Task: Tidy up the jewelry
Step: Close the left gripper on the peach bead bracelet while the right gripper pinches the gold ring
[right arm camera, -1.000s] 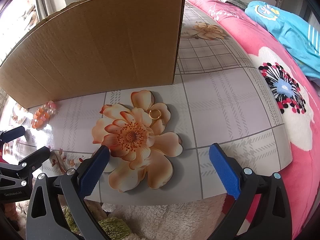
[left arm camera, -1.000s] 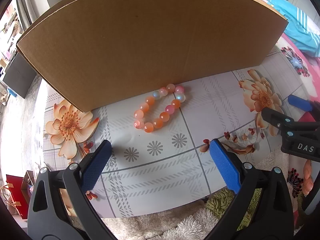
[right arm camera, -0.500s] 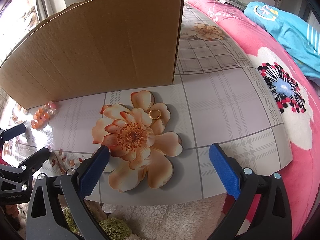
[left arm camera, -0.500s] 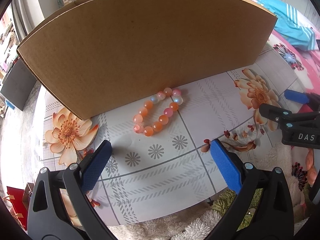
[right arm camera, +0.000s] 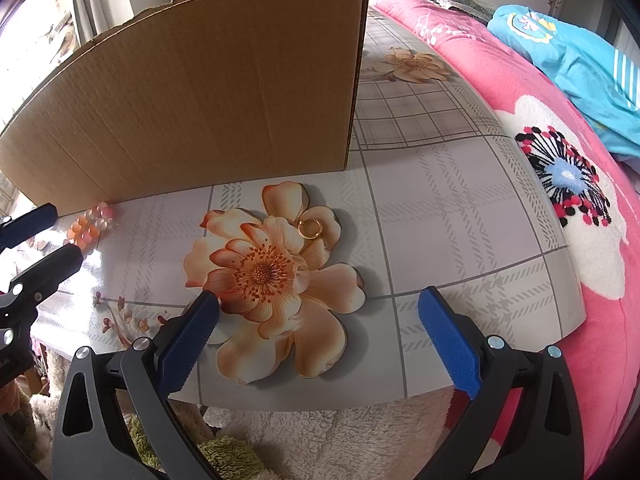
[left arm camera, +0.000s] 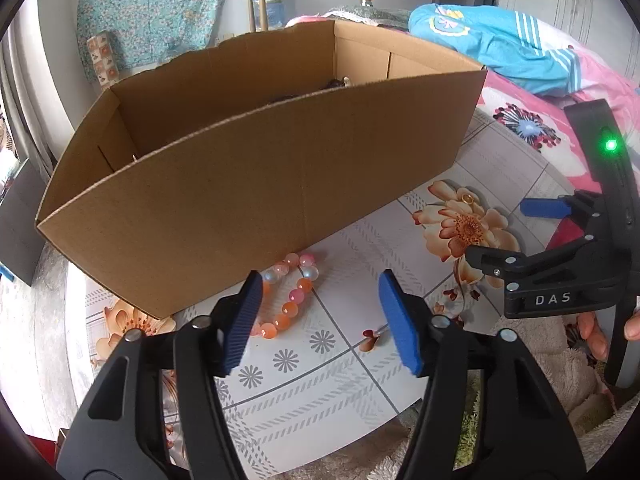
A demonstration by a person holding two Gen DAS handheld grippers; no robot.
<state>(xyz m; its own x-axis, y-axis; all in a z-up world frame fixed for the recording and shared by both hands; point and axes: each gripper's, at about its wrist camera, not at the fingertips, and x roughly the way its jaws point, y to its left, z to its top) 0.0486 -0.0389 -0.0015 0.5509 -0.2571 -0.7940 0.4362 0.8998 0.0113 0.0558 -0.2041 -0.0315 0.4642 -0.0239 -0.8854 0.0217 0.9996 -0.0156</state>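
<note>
An orange and pink bead bracelet (left arm camera: 289,296) lies on the table just in front of the cardboard box (left arm camera: 256,184); it also shows far left in the right wrist view (right arm camera: 90,224). My left gripper (left arm camera: 320,320) is open and empty, hovering above the bracelet, its left pad covering part of it. A small gold ring (right arm camera: 310,228) lies on a printed orange flower; it also shows in the left wrist view (left arm camera: 467,199). My right gripper (right arm camera: 320,340) is open and empty, near the table's front edge, short of the ring. The box is open-topped; dark items inside are barely visible.
The table (right arm camera: 440,200) has a grey plaid cloth with printed flowers. A pink floral blanket (right arm camera: 560,160) and a blue garment (right arm camera: 572,52) lie to the right. A shaggy rug (right arm camera: 320,440) is below the table's front edge.
My left gripper has risen and tilted, so the box's open top now shows, and its jaws have narrowed over the bracelet. The right gripper has barely moved.
</note>
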